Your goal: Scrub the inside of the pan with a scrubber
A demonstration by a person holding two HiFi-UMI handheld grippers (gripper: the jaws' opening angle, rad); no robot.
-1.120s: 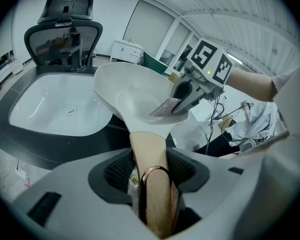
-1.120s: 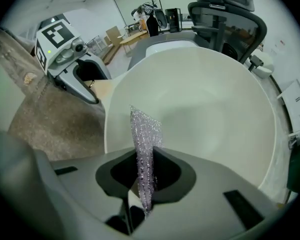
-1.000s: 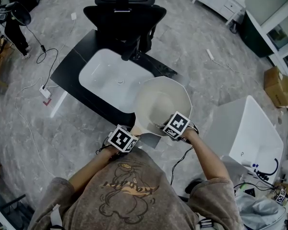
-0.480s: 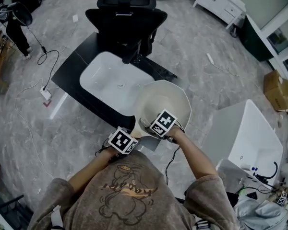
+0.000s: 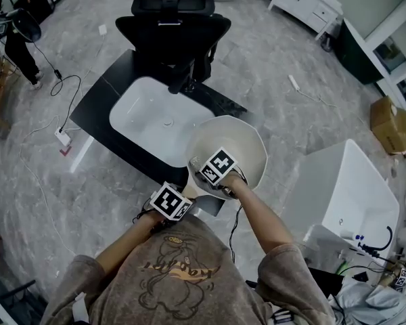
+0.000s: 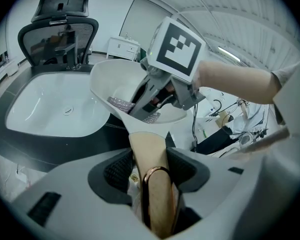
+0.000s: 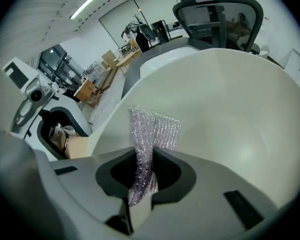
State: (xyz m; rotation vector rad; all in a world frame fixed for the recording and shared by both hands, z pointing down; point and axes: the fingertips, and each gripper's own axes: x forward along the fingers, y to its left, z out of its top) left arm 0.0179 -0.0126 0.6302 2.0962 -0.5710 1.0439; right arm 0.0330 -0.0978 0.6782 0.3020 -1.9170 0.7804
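Note:
I hold a cream-white pan (image 5: 240,144) by its tan wooden handle (image 6: 149,156) over the edge of the counter; my left gripper (image 5: 169,202) is shut on that handle, which has a copper ring at its end. My right gripper (image 5: 218,169) reaches into the pan's near left side, shut on a silvery mesh scrubber (image 7: 151,134). In the right gripper view the scrubber sticks out past the pads and lies against the pan's inner wall (image 7: 225,114). The left gripper view shows the pan (image 6: 110,81), the right gripper (image 6: 140,106) inside it and the scrubber (image 6: 121,103) under it.
A white sink basin (image 5: 155,117) is set in a black counter (image 5: 98,93), with a black office chair (image 5: 172,19) behind it. A white unit (image 5: 345,195) stands at the right. A cable (image 5: 238,225) hangs from my right arm. A cardboard box (image 5: 389,120) lies on the grey floor.
My right gripper has moved left and farther into the pan with the scrubber, from the near right rim to the near left side. The left gripper and pan have hardly moved.

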